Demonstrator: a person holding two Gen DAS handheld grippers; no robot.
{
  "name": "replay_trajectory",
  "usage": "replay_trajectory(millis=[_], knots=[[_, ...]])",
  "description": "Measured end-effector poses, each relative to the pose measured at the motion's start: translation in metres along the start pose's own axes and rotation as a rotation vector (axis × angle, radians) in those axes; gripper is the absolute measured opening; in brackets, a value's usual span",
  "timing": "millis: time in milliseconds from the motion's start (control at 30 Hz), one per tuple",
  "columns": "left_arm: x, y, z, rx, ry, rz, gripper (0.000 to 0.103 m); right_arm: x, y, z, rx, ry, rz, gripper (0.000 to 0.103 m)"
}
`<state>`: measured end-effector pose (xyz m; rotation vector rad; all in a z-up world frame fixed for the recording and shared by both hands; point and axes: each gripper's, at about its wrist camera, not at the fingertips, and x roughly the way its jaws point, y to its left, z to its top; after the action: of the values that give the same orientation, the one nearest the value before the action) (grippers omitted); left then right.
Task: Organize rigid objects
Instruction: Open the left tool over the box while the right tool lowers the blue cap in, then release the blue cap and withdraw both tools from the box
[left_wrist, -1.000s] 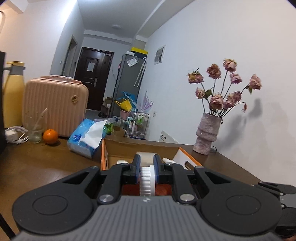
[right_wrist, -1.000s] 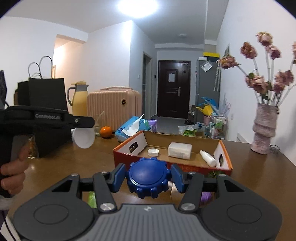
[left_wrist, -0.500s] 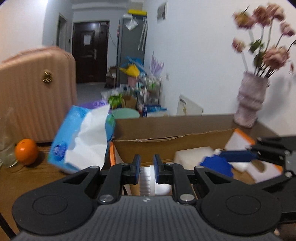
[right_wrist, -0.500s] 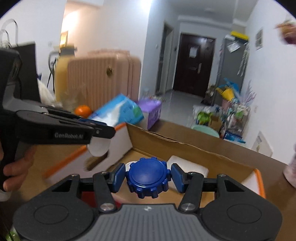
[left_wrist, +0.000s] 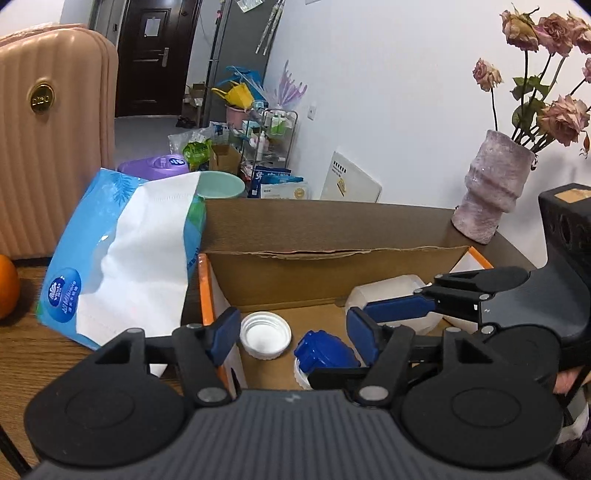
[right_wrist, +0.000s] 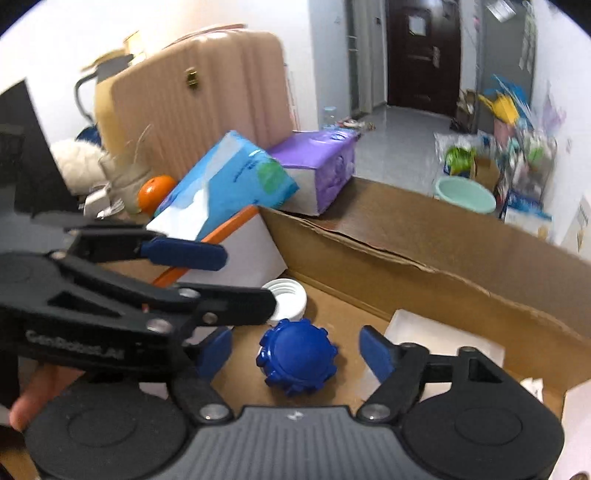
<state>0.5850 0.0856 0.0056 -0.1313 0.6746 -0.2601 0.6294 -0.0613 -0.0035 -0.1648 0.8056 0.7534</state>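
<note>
Both grippers hang over the open cardboard box (left_wrist: 332, 236) with the orange rim. My left gripper (left_wrist: 293, 330) has its jaws opening, with nothing pressed between the pads. Below it on the box floor lies a white cap (left_wrist: 265, 334), open side up. My right gripper (right_wrist: 295, 349) is also opening. The blue knurled cap (right_wrist: 298, 356) rests on the box floor between its fingers, and both pads stand apart from it. A white edge shows under the blue cap (left_wrist: 325, 354). A white block (right_wrist: 443, 336) lies further right in the box.
A blue tissue pack (left_wrist: 122, 258) leans on the box's left wall, with a purple tissue box (right_wrist: 321, 166) behind it. An orange (right_wrist: 157, 186) and a pink suitcase (left_wrist: 48, 129) stand at the left. A vase of dried roses (left_wrist: 491, 192) stands at the far right.
Both grippers moved forward and down over the box. The left jaws let go of the white lid, the right jaws let go of the blue cap, and both now stand apart.
</note>
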Motion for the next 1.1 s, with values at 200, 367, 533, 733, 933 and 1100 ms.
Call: replay_trajectory(millis=[200,367,533,733,933,1100], knots=[[-0.001,-0.003,0.002,0.012,-0.008,0.006,0.066,-0.006,0.002,-0.004,-0.015,-0.013,-0.030,0.084],[-0.001,-0.003,0.002,0.014,-0.007,0.007,0.066,-0.001,0.000,-0.001,-0.009,-0.005,-0.020,0.084],[0.000,-0.003,0.002,0.010,0.000,-0.001,0.067,-0.002,0.001,-0.001,-0.017,-0.012,-0.035,0.084],[-0.006,-0.013,0.002,0.027,-0.028,0.043,0.079,-0.011,0.008,-0.005,-0.038,-0.043,-0.094,0.084],[-0.068,-0.043,0.000,0.084,-0.093,0.097,0.089,-0.064,0.026,-0.013,-0.074,-0.065,-0.191,0.084],[-0.138,-0.071,-0.001,0.111,-0.177,0.119,0.096,-0.135,0.051,-0.019,-0.077,-0.130,-0.226,0.086]])
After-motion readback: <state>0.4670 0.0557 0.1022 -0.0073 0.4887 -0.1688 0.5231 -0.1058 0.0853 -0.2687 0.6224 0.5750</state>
